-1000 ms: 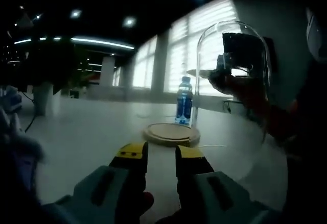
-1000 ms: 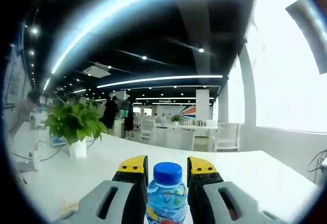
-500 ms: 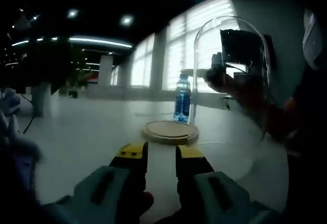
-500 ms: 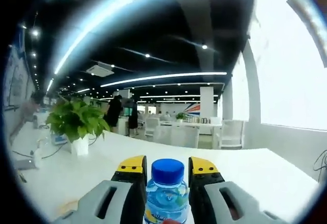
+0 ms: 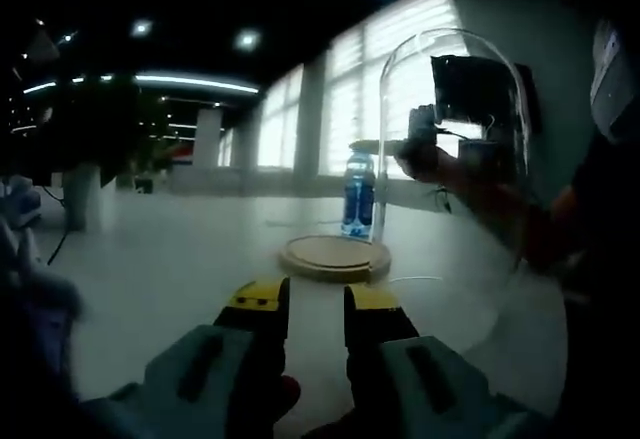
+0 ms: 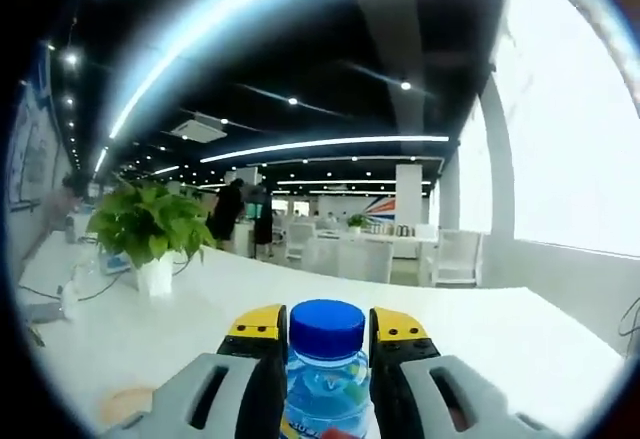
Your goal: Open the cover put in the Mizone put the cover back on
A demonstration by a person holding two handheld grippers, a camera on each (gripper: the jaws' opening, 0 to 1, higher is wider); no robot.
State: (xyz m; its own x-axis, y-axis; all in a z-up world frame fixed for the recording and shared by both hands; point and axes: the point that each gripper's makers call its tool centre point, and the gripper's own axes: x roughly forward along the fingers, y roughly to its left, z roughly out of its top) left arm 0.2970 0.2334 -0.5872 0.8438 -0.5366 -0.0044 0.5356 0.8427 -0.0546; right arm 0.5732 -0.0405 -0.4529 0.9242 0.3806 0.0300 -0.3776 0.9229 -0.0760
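1. In the left gripper view, the left gripper (image 5: 316, 304) rose from the bottom centre, its yellow-tipped jaws standing a little apart and grasping nothing.
2. The round wooden base (image 5: 335, 257) lay on the white table (image 5: 160, 279) just above those jaws, at centre frame.
3. The clear glass dome cover (image 5: 450, 139) hung at upper right, lifted off the base; what held it I could not tell.
4. Through the glass, the right gripper (image 5: 440, 144) came in from the right, carrying the blue-labelled Mizone bottle (image 5: 358, 197) upright, above the base's far edge.
5. In the right gripper view, the right gripper (image 6: 325, 334) was clenched on the bottle (image 6: 326, 369), blue cap up between the jaws at bottom centre.
6. The bottle's long axis stood vertical; lowering it onto the base looked next, judged from its place over the rim.
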